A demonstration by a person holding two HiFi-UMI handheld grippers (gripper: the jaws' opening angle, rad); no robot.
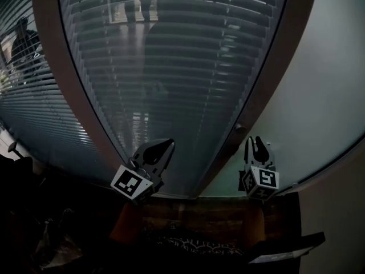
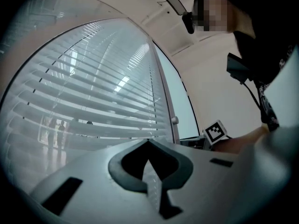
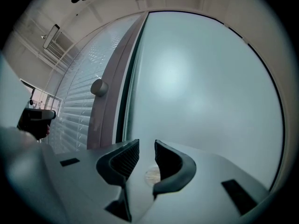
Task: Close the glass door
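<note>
The glass door [image 1: 171,67] stands in front of me with horizontal blinds behind its pane and a brown frame [image 1: 259,90] along its right edge. A small round knob [image 1: 239,129] sits on that frame, and also shows as the knob [image 2: 174,120] and the knob [image 3: 98,87]. My left gripper [image 1: 165,144] points at the pane left of the knob, its tips meeting, shut on nothing [image 2: 147,143]. My right gripper [image 1: 258,140] is just right of the knob, facing a pale frosted panel [image 3: 196,87]. It is open [image 3: 147,146] with nothing between its fingers.
A dark strip [image 1: 154,79] separates frame and frosted panel. Reflections of standing people [image 2: 56,132] show in the pane. The person holding the grippers [image 2: 261,41] is at the upper right of the left gripper view. Dark clutter [image 1: 51,238] lies low at the left.
</note>
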